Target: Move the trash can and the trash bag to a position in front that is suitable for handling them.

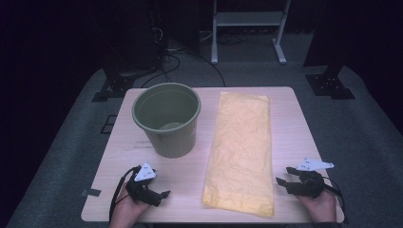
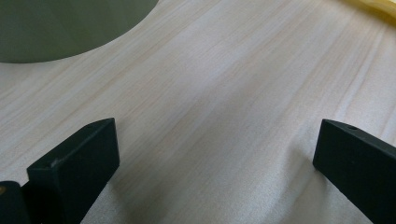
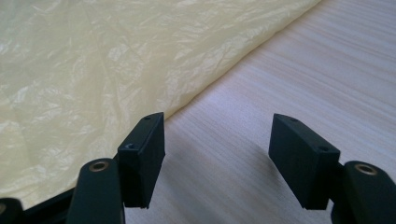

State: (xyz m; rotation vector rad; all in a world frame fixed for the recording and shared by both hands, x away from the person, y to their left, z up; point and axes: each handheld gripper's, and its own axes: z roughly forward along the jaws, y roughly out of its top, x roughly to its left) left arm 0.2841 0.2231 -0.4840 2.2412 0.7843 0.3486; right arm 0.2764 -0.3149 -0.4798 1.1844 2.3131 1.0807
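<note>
A green round bin (image 1: 167,118) stands upright on the left half of the pale wooden table (image 1: 304,130); its curved side (image 2: 60,28) fills the top left of the left gripper view. A flat yellow plastic bag (image 1: 242,152) lies lengthwise down the table's middle, wrinkled (image 3: 84,70) in the right gripper view. My left gripper (image 1: 164,195) rests near the front edge, in front of the bin, jaws wide apart over bare wood (image 2: 215,154). My right gripper (image 1: 283,176) sits at the front right, just beside the bag's right edge, jaws apart with nothing between them (image 3: 217,158).
A white-framed stand (image 1: 247,28) and black stand feet (image 1: 328,83) sit on the grey floor behind the table. Cables (image 1: 166,61) trail on the floor behind the bin. A strip of tape (image 1: 91,193) hangs off the table's front left corner.
</note>
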